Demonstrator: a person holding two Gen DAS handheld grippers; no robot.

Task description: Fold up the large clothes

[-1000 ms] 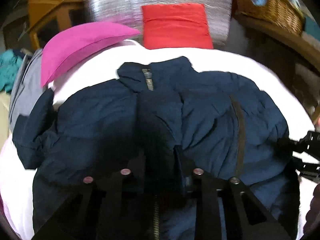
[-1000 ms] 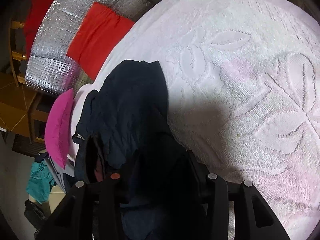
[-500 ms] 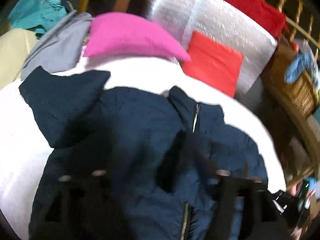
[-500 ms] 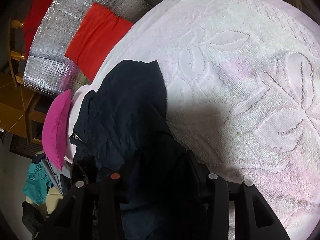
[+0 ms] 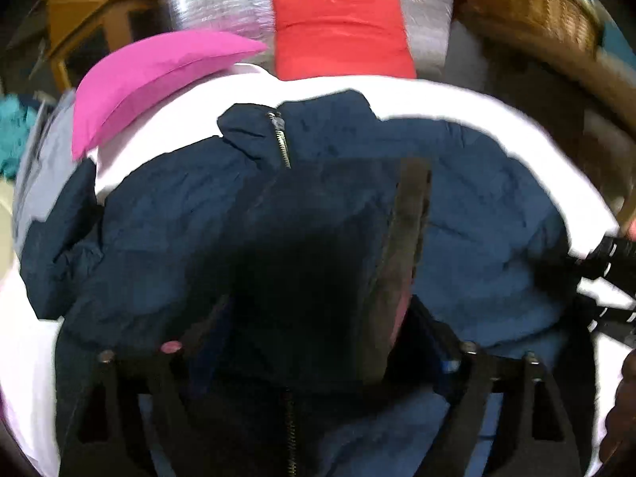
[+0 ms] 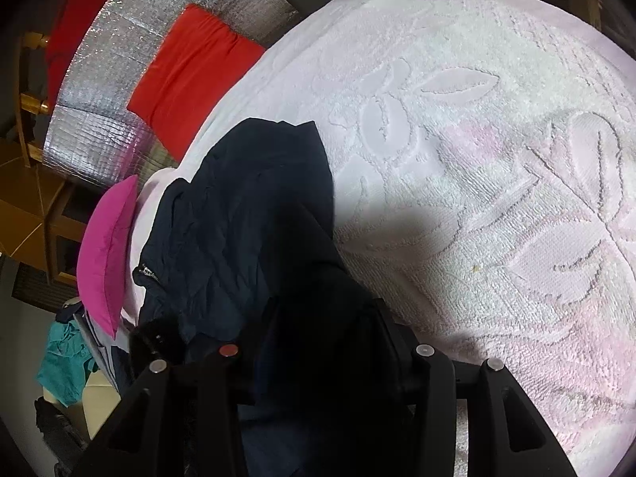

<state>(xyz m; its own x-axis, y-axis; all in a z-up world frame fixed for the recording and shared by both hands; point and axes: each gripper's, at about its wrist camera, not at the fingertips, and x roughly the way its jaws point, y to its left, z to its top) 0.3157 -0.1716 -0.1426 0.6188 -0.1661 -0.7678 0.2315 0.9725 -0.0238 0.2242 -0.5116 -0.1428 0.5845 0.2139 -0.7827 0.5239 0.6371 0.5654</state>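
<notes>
Navy padded zip-front jacket [image 5: 190, 214] lies front-up on the white towelling bed cover with raised leaf pattern [image 6: 457, 167], collar and zip pull toward the far end. Left claw [image 5: 314, 342] is clamped on a dark flap of it, which hangs between the fingers. Right claw [image 6: 322, 342] also has dark jacket fabric bunched between its fingers at the right edge; we judge it closed on that, though the tips are buried and hard to read.

Step in hand, as we read it: carry a side panel or sleeve in over the body.
- We keep both grips level so the padding lands flat, not rolled.
- We lay the fold line parallel to the zip and let go only once the flap rests on the body.
- Padded fabric springs back, so press down after release.

Around it:
- magenta pillow [image 5: 159, 67] at the far left, just beside the collar
- red cushion [image 5: 338, 35] against a silver foil-quilted panel [image 6: 99, 119] behind
- loose left sleeve spills toward a grey garment [image 5: 43, 167]
- wicker basket [image 5: 556, 24] far right, well apart

Bed cover to the right is bare, so nothing blocks that side.
</notes>
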